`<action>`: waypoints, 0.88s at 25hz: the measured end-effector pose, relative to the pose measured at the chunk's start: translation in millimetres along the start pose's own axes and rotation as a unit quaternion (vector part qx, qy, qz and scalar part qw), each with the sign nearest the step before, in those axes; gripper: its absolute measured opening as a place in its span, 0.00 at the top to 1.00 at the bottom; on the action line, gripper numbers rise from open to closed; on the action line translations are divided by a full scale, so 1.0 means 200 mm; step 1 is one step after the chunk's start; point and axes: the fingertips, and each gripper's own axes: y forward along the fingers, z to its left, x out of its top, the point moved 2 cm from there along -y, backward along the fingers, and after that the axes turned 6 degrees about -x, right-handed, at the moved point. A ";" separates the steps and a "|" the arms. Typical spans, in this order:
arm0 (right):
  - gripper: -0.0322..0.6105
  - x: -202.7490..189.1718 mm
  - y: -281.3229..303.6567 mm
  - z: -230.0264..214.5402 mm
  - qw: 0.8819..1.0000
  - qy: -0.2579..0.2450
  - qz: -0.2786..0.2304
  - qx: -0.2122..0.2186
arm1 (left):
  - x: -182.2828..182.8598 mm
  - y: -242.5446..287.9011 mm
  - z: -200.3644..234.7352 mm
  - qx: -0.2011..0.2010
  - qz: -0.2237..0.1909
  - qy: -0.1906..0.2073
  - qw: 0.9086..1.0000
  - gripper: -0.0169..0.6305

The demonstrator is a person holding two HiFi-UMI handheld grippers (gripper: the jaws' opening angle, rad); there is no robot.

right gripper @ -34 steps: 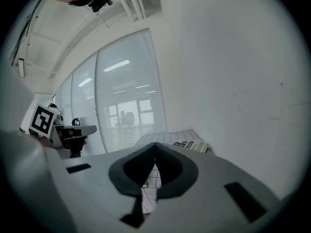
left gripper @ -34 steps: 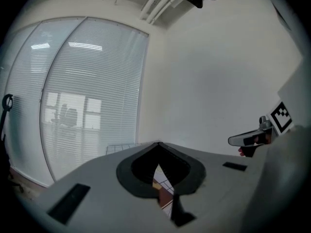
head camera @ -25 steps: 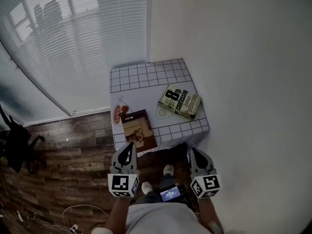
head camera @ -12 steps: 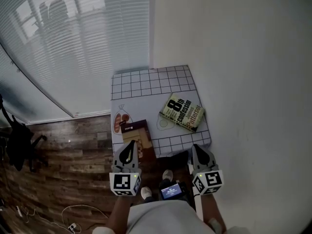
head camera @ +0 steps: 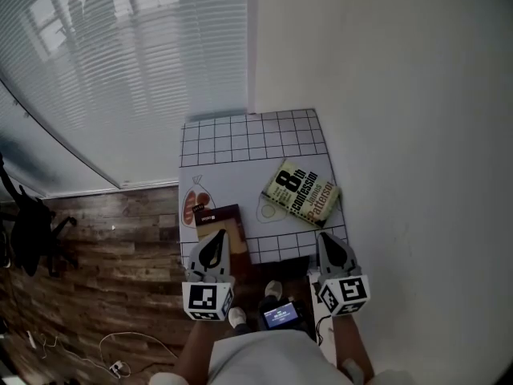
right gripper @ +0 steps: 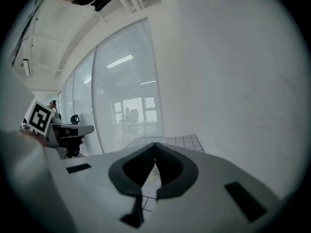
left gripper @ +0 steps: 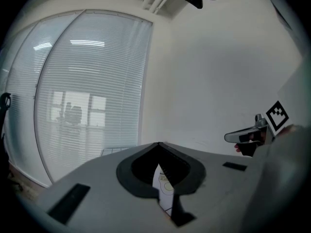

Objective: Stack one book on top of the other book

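White, grid-printed table [head camera: 240,139] carries both books, well apart. The dark brown book [head camera: 223,224] lies flat at the near left edge, its near end overlapped in the head view by the left gripper [head camera: 213,245]. The cream-and-green book [head camera: 300,192] lies flat, skewed, beside the wall [head camera: 401,135]. Left gripper and right gripper [head camera: 330,247]: jaws clenched together, nothing between them.

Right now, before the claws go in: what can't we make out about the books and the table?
Dark book: in the head view the left claw covers its near end, and the cover print is too small to read.
Table: in the head view both claws, including the right claw, overlap its front edge.
Both gripper views: the shut claw bodies fill the lower frame. Only a sliver of the table shows through, and neither book can be identified.
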 end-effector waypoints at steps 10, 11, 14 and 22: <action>0.94 -0.10 0.15 -0.12 1.000 0.007 0.026 -0.001 | -0.10 0.19 -0.05 -0.022 0.023 -0.007 0.999 0.96; 0.94 -0.11 0.17 -0.13 1.000 0.007 0.028 -0.001 | -0.10 0.21 -0.05 -0.024 0.026 -0.008 0.999 0.96; 0.94 -0.13 0.23 -0.17 0.999 0.005 0.034 -0.001 | -0.15 0.28 -0.07 -0.029 0.039 -0.016 0.999 0.96; 0.94 -0.18 0.40 -0.28 0.998 -0.004 0.058 0.003 | -0.28 0.43 -0.09 -0.030 0.071 -0.031 0.997 0.96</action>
